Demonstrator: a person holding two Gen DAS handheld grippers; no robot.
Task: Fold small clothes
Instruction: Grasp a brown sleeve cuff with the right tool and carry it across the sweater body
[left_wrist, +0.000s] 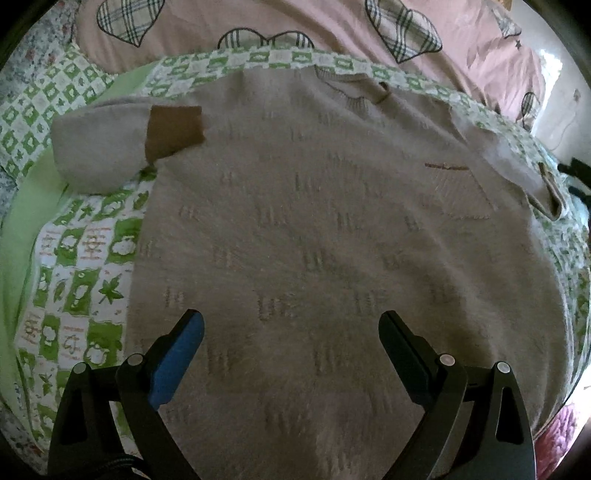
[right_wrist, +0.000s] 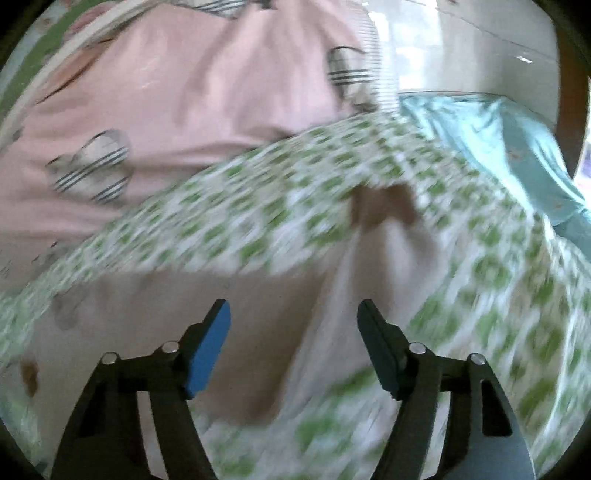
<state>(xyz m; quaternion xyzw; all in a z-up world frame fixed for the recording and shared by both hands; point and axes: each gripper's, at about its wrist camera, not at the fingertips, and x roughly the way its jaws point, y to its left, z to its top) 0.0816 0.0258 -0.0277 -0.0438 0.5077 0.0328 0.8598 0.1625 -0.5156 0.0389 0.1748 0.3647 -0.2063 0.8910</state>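
Note:
A small grey-beige knit sweater (left_wrist: 314, 221) lies flat on a green-and-white checked cover (left_wrist: 81, 273). Its left sleeve (left_wrist: 99, 147) is folded in, ending in a brown cuff (left_wrist: 175, 129). Its right sleeve (left_wrist: 517, 162) lies along the right edge, with a brown cuff (left_wrist: 550, 188). My left gripper (left_wrist: 291, 325) is open and empty above the sweater's lower part. My right gripper (right_wrist: 293, 314) is open and empty over the sweater's shoulder and sleeve (right_wrist: 388, 266), whose brown cuff (right_wrist: 384, 206) points away. The right wrist view is blurred.
A pink quilt with plaid hearts (left_wrist: 332, 33) lies beyond the checked cover; it also shows in the right wrist view (right_wrist: 177, 96). A light blue sheet (right_wrist: 498, 147) lies at the far right. Pale floor (left_wrist: 561, 110) shows past the bed's edge.

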